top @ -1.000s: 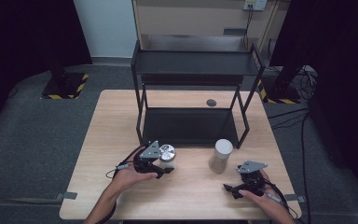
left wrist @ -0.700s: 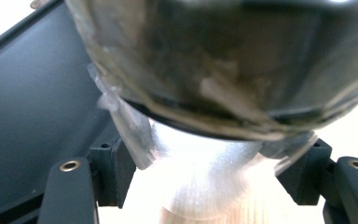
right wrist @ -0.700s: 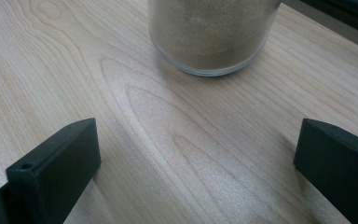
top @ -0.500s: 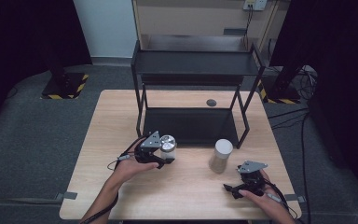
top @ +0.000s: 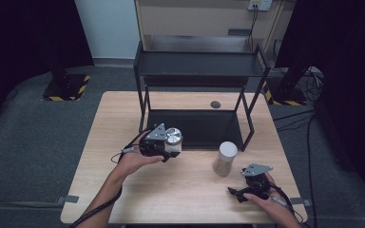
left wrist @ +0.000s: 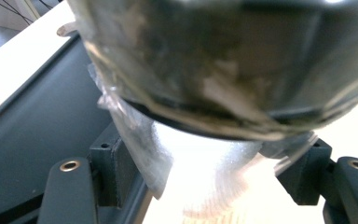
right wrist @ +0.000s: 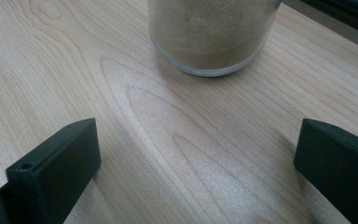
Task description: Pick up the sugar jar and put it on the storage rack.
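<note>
High view has your left gripper (top: 167, 144) clamped around a jar with a silver lid (top: 173, 137), lifted off the wooden table (top: 104, 142) and sitting right at the front edge of the black rack's (top: 199, 71) lower shelf (top: 195, 128). So the shelf lies straight ahead of that gripper, away from you, and that's the direction that matters if the jar is headed in there. Left gripper view backs up the hold: the jar (left wrist: 223, 74) is squeezed between both jaws, tilted toward the camera rather than upright, so I'd level it before pushing forward.

Your right gripper (top: 247, 190) rests low on the table near the front right corner, jaws spread wide with nothing in them. The second jar (top: 225, 158), sandy-looking stuff inside (right wrist: 213, 32), stands upright just ahead of it, so the right hand is clearly nearer for that one.
</note>
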